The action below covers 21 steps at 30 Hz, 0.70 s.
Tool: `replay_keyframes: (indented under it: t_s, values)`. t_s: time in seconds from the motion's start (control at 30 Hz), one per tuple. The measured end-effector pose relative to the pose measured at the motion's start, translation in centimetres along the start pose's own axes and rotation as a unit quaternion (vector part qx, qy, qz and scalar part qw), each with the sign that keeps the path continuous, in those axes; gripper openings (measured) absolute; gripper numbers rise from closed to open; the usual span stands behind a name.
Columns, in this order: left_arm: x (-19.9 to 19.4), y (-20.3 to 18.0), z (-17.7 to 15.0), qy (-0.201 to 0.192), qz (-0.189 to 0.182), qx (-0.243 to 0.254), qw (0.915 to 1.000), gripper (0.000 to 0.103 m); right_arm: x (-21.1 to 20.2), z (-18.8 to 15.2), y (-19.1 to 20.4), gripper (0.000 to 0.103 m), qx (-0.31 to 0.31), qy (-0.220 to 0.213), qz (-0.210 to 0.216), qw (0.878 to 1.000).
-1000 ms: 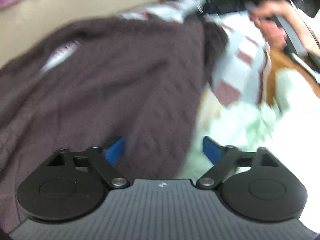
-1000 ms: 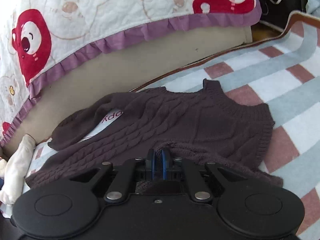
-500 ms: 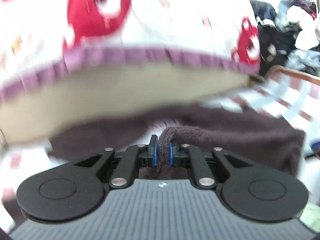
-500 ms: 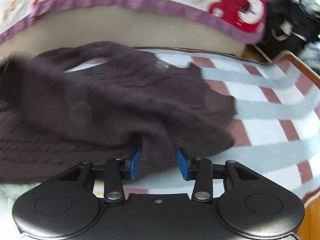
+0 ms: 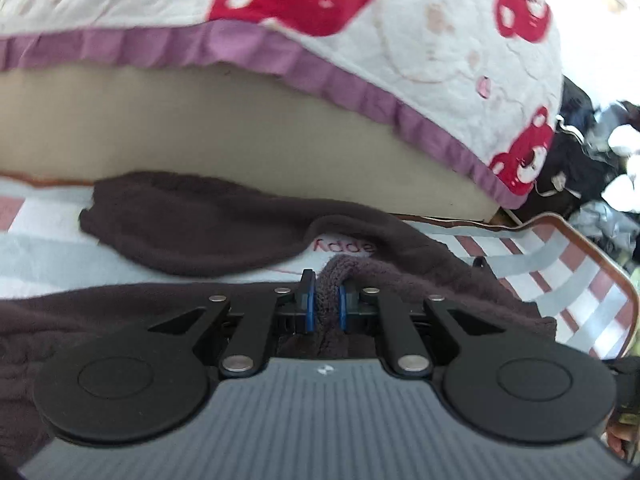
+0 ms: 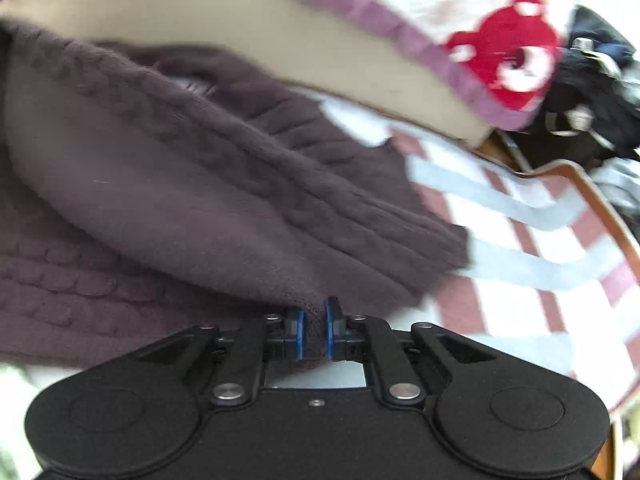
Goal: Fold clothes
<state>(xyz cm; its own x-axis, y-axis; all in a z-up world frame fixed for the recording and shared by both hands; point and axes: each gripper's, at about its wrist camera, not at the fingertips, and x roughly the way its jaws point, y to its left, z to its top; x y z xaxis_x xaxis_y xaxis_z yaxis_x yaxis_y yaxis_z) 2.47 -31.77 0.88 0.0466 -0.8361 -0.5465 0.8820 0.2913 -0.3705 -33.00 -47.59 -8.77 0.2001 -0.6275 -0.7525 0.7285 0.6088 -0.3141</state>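
A dark brown cable-knit sweater [image 5: 208,232] lies on a striped red, white and grey cloth [image 5: 568,276]. In the left wrist view one sleeve stretches away to the left, and my left gripper [image 5: 323,300] is shut on a bunched ridge of the knit. In the right wrist view the sweater [image 6: 200,208] fills the left half, part of it folded over itself. There my right gripper [image 6: 313,326] is closing on a thin edge of the knit, which sits pinched between the blue pads.
A beige mattress side [image 5: 240,132] under a white quilt with red bears and a purple frill [image 5: 360,92] rises just behind the sweater. A brown rim [image 6: 600,200] borders the striped cloth at the right. Dark piled items [image 5: 580,168] lie beyond it.
My left gripper closed onto the sweater's ridge and swung toward the mattress. My right gripper let go, opened, shifted along the sweater, then closed on its edge again.
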Motion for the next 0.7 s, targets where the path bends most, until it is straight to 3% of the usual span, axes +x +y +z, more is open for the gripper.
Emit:
replay_keyframes:
  t_s: [0.07, 0.17, 0.23, 0.33, 0.4, 0.43, 0.5, 0.57, 0.63, 0.7]
  values:
    - [1.1, 0.6, -0.5, 0.024, 0.022, 0.000, 0.9995, 0.011, -1.3, -0.5, -0.4, 0.010, -0.020, 0.007, -0.013, 1.000]
    - [4.5, 0.0, -2.2, 0.078, 0.073, 0.050, 0.9930, 0.011, -0.8, -0.6, -0.3, 0.010, -0.028, 0.018, -0.008, 0.999]
    - [6.3, -0.1, -3.1, 0.116, 0.080, 0.048, 0.9889, 0.011, 0.6, -0.9, 0.7, 0.010, -0.036, 0.036, -0.001, 0.999]
    - [5.7, -0.4, -3.0, 0.119, 0.077, 0.057, 0.9883, 0.011, 2.0, -1.5, 2.3, 0.011, -0.066, 0.063, 0.000, 0.996]
    - [4.1, -0.4, -2.2, 0.103, 0.063, 0.065, 0.9906, 0.018, 2.1, -1.5, 1.9, 0.012, -0.056, 0.070, 0.007, 0.996]
    - [3.3, -0.2, -1.8, 0.094, 0.058, 0.067, 0.9916, 0.019, 2.0, -1.5, 1.2, 0.015, -0.037, 0.074, 0.017, 0.996]
    - [2.3, 0.4, -1.2, 0.078, 0.056, 0.070, 0.9929, 0.031, 2.3, -1.1, -0.7, 0.026, 0.012, 0.085, 0.054, 0.995]
    - [1.8, 1.3, -0.8, 0.065, 0.072, 0.068, 0.9929, 0.035, 2.2, -1.1, -3.0, 0.033, 0.073, 0.074, 0.095, 0.990]
    - [2.0, 2.3, -0.6, 0.070, 0.084, 0.054, 0.9925, 0.036, 1.6, -1.4, -5.6, 0.041, 0.163, 0.037, 0.140, 0.976]
    - [2.2, 3.3, -0.5, 0.082, 0.090, 0.038, 0.9918, 0.036, 1.3, -2.0, -7.7, 0.047, 0.251, 0.011, 0.175, 0.952]
